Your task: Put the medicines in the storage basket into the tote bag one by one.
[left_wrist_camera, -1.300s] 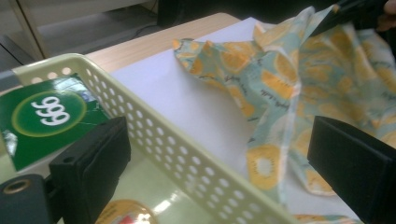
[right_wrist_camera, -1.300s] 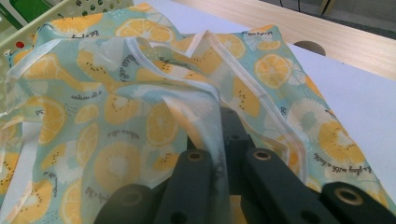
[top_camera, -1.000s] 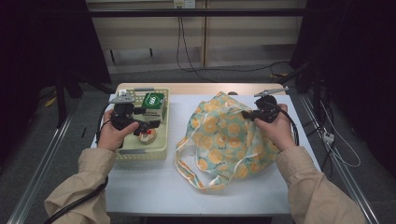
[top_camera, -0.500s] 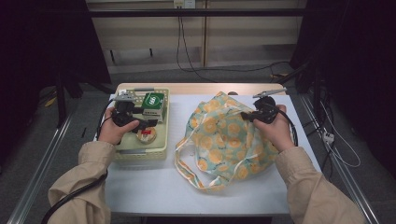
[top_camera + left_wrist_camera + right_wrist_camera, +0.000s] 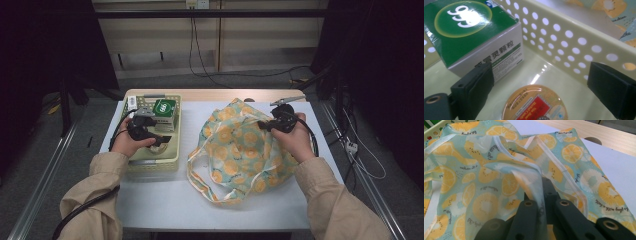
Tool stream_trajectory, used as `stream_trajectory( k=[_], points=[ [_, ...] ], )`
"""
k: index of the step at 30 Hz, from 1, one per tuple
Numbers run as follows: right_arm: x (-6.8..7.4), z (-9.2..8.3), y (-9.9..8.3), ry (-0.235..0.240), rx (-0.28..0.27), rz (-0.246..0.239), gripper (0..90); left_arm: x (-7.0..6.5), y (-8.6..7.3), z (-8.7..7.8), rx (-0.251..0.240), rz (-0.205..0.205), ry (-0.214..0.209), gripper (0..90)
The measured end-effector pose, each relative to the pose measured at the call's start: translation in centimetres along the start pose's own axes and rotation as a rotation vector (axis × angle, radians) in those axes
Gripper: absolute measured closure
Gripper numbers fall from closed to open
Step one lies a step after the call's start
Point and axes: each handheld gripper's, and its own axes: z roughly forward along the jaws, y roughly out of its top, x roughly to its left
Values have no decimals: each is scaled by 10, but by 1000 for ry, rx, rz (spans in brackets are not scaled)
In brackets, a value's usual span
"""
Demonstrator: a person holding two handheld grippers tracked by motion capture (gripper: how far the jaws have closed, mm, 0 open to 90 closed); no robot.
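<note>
Amber and glossy, the round tin point(image 5: 535, 105) lies on the basket point(image 5: 172, 131) floor at 9 o'clock on the table, framed between the wide-open, empty jaws of the left gripper point(image 5: 544, 87). A pick is judged to be under way; next, the jaws must be lowered around the tin and closed, clear of the green box point(image 5: 165, 111) at its 12 o'clock. At 3 o'clock the fruit-print bag point(image 5: 240, 150) is pinched shut at its rim by the right gripper point(image 5: 264, 125), apparently held open for loading. Beyond the white tabletop point(image 5: 170, 200), cables and dark curtains are seen.
</note>
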Motion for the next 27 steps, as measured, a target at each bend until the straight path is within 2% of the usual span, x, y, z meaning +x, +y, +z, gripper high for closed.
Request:
stream_trajectory(
  k=[2,3,4,6,8,10,11,12,14,15,16,17,18,19,22,24,25,27],
  points=[
    [0,0,0,1,1,-2,900,-1,1,1,-22,-10,-39,79],
    [0,0,-1,1,3,0,900,-2,1,2,-17,-23,-46,73],
    [1,1,-1,3,3,0,900,-3,1,2,-4,-31,-20,71],
    [1,1,-1,3,4,-1,900,-3,-1,6,30,-39,-38,70],
    [1,1,-2,4,2,-2,900,-2,-5,9,78,-27,-18,73],
    [0,1,-2,4,3,-3,900,0,-9,12,85,-51,-22,76],
    [0,1,-3,5,3,-3,900,1,-11,12,105,-51,-23,77],
    [0,1,-3,6,6,-1,900,0,-11,14,125,-49,21,81],
    [-1,1,-4,2,8,0,900,1,-13,16,157,-51,2,89],
    [-1,1,-4,1,8,0,900,2,-15,18,160,-71,-1,102],
    [-1,1,-4,1,7,2,900,4,-15,18,186,-69,-10,103],
    [-2,1,-5,0,8,3,900,4,-17,19,194,-90,-3,107],
    [-2,2,-5,-1,9,2,900,6,-17,19,221,-80,-5,111],
    [-2,1,-5,-1,11,4,900,6,-18,20,236,-88,-5,118],
    [-2,1,-6,0,12,-1,900,6,-21,21,270,-74,11,158],
    [-2,0,-6,-3,13,0,900,6,-20,21,280,-59,21,182],
    [-2,0,-6,-4,11,0,900,5,-20,22,274,-68,31,195],
    [-2,-1,-6,-2,10,2,900,5,-19,22,292,-46,30,203]
  ],
)
